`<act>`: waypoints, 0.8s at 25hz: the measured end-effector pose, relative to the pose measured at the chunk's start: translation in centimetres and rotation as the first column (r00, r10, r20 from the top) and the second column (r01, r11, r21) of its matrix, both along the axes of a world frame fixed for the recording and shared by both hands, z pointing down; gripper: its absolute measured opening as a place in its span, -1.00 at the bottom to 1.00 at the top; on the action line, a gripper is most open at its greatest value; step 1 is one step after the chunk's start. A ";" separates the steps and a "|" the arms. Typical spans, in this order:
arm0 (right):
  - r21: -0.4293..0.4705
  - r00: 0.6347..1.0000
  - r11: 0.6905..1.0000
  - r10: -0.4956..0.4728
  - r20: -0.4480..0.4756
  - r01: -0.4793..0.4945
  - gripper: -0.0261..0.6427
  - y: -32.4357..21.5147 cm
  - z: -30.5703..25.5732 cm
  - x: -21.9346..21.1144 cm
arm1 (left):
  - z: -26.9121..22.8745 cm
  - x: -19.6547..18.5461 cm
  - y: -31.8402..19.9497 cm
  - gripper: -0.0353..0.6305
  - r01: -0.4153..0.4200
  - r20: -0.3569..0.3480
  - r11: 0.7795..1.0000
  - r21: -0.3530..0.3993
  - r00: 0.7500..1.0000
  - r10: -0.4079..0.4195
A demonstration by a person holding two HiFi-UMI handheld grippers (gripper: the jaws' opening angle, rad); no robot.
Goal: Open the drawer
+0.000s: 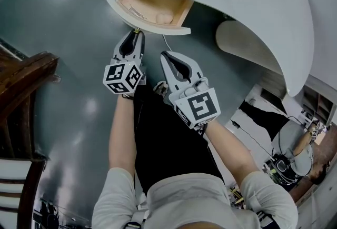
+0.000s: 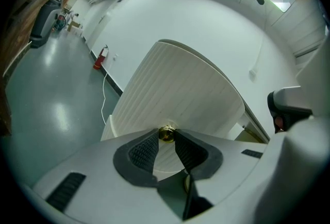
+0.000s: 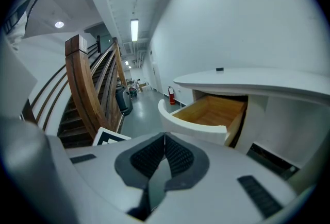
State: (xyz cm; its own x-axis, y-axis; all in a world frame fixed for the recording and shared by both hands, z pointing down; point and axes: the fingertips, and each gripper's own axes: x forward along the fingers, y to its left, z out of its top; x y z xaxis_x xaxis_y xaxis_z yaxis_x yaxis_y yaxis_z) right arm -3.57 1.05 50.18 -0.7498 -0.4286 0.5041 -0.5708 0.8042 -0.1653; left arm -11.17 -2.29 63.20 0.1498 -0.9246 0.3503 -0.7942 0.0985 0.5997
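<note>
i have the left gripper point(image 1: 136, 33) clamped on the small brass knob point(image 2: 166, 134) at the middle of the drawer front, the two ribbed pads pinching it from either side right at their tips. the drawer point(image 1: 158, 27) stands well out from under the white curved desk point(image 1: 253, 7), its pale wooden inside open to the head view, so i judge the opening mostly done. the right gripper point(image 3: 164, 138) hangs just beside the left, apart from the drawer, its jaws closed together with nothing between them. what worries me from here is the hold: the knob is round and smooth and sits only at the very tips of the pads, so a pull that drifts up, down or sideways could let it slide out. the front is curved, and an off-line tug might also twist the drawer in its opening and jam it. i cannot see how much of the drawer is left inside the desk, so pulling much further could bring it right out and drop it to the floor point(image 1: 63, 65). the right gripper is near enough to knock the front if i swing it carelessly.
</note>
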 end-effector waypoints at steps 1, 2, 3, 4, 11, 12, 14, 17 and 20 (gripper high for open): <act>-0.001 1.000 1.000 -0.003 0.000 0.003 -0.88 0.4 0.1 -0.1 | 0.1 -0.1 0.5 -0.59 0.004 0.000 1.000 -0.001 1.000 -0.004; -0.002 1.000 1.000 -0.005 -0.001 0.005 -0.88 0.8 0.2 -0.1 | 0.2 -0.2 0.9 -0.59 0.007 0.001 1.000 -0.003 1.000 -0.007; -0.003 1.000 1.000 -0.007 -0.001 0.007 -0.88 1.1 0.3 -0.2 | 0.4 -0.3 1.4 -0.59 0.008 0.001 1.000 -0.006 1.000 -0.008; -0.004 1.000 1.000 -0.008 -0.001 0.008 -0.88 1.3 0.4 -0.2 | 0.5 -0.4 1.6 -0.59 0.008 0.001 1.000 -0.008 1.000 -0.008; -0.002 1.000 1.000 -0.015 -0.002 0.015 -0.88 1.4 0.1 -0.1 | 0.4 -0.5 2.3 -0.59 0.007 0.004 1.000 -0.019 1.000 -0.007; 0.000 1.000 1.000 -0.017 -0.001 0.017 -0.88 1.6 0.0 -0.1 | 0.3 -0.5 2.5 -0.59 0.006 0.006 1.000 -0.020 1.000 -0.006; 0.002 1.000 1.000 -0.019 0.000 0.019 -0.88 1.8 -0.1 -0.2 | 0.3 -0.6 2.8 -0.59 0.005 0.005 1.000 -0.022 1.000 -0.004; 0.001 1.000 1.000 -0.023 -0.001 0.023 -0.88 1.7 -0.2 -0.3 | 0.3 -0.7 2.9 -0.59 0.011 0.002 1.000 -0.022 1.000 -0.011; -0.001 1.000 1.000 -0.028 0.000 0.028 -0.88 1.6 -0.3 -0.4 | 0.2 -0.7 2.9 -0.59 0.018 -0.002 1.000 -0.023 1.000 -0.018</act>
State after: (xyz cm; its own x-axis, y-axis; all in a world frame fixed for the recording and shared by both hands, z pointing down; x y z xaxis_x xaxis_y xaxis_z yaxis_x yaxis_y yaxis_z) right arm -3.98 2.61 49.89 -0.7614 -0.4073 0.5043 -0.5484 0.8196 -0.1661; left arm -11.83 0.65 63.42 0.1339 -0.9188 0.3713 -0.7905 0.1269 0.5992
